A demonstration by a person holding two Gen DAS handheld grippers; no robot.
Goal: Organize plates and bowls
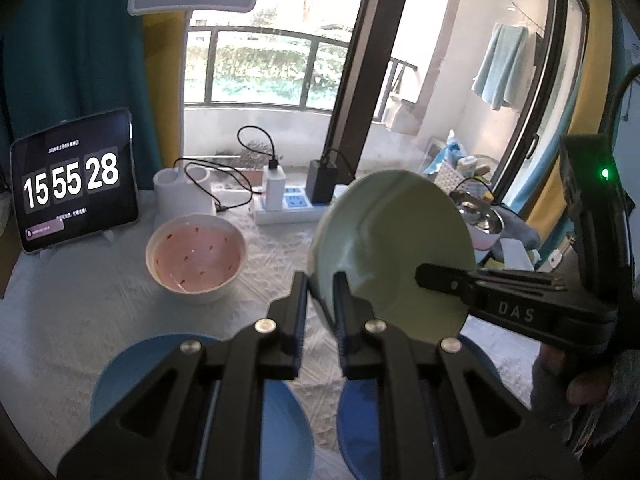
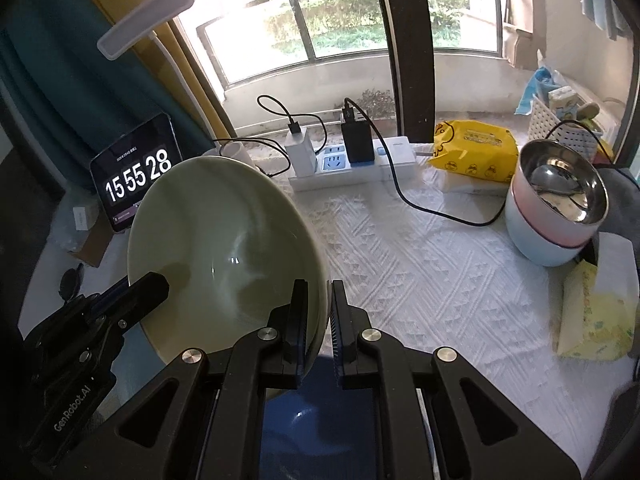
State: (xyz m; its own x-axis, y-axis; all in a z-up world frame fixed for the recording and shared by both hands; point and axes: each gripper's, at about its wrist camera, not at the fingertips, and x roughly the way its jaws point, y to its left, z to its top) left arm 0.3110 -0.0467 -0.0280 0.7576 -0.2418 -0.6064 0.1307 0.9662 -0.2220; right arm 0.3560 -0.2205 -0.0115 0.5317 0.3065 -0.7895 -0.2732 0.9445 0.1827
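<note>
A pale green bowl hangs tilted above the table, held by both grippers at opposite rims. My left gripper is shut on its near-left rim. My right gripper is shut on the other rim of the green bowl; the same right gripper shows in the left wrist view as a black finger on the bowl's right side. The left gripper's finger enters the right wrist view from the left. Below lie two blue bowls, partly hidden. A pink-lined white bowl stands further back.
At the back stand a tablet clock, a white desk lamp and a power strip with chargers and cables. A steel-lined pot, a yellow wipes pack and a tissue pack sit at right on the white cloth.
</note>
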